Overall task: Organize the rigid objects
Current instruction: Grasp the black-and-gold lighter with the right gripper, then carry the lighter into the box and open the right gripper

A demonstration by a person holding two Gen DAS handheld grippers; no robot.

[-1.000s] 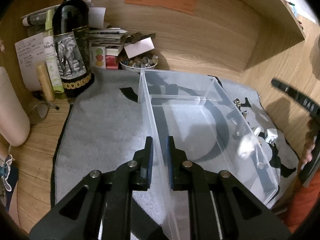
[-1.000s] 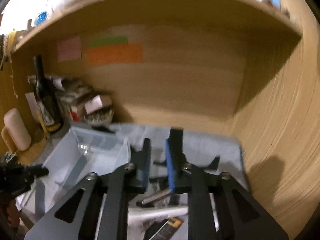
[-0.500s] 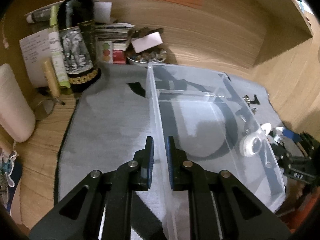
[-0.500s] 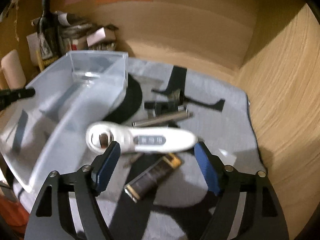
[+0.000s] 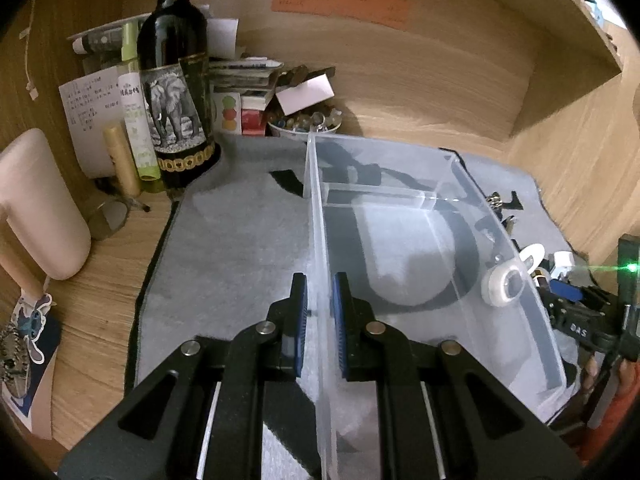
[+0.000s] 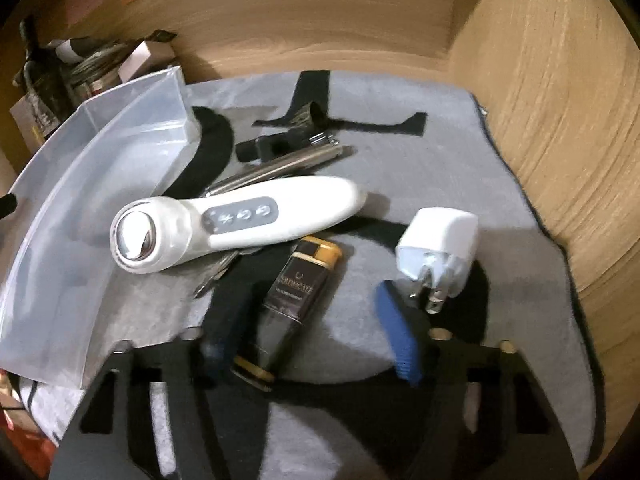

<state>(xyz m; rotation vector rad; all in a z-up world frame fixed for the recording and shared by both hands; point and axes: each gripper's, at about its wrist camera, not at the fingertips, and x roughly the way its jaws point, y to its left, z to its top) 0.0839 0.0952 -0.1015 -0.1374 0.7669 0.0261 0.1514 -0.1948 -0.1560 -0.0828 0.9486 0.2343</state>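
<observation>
The left gripper point(image 5: 319, 312) pinches the near side wall of the clear plastic bin point(image 5: 436, 204), one blue pad on each side of the wall, as it did half a second ago. The bin sits on a grey mat point(image 5: 232, 240) on the wooden surface point(image 5: 100, 272).

The right gripper point(image 6: 308, 324) is spread wide, its fingers on either side of a dark brown tube with gold bands point(image 6: 296, 300), which lies between them pointing toward 1 o'clock; whether a pad touches it cannot be told. Half a second ago the gripper framed the white handheld device; it has since come lower and nearer, so the device point(image 6: 236, 220) now lies beyond the fingertips at 11 o'clock, head resting against the bin's wall. A white plug adapter point(image 6: 444, 248) sits just beyond the right finger at 1 o'clock. Metal rods and a dark clip point(image 6: 288, 148) lie further off at 12 o'clock, blurred.

In the left wrist view a wine bottle with an elephant label point(image 5: 176, 92) stands at 10 o'clock, and the right gripper is cut off by the frame edge at 3 o'clock. The left finger in the right wrist view is smeared by motion.
</observation>
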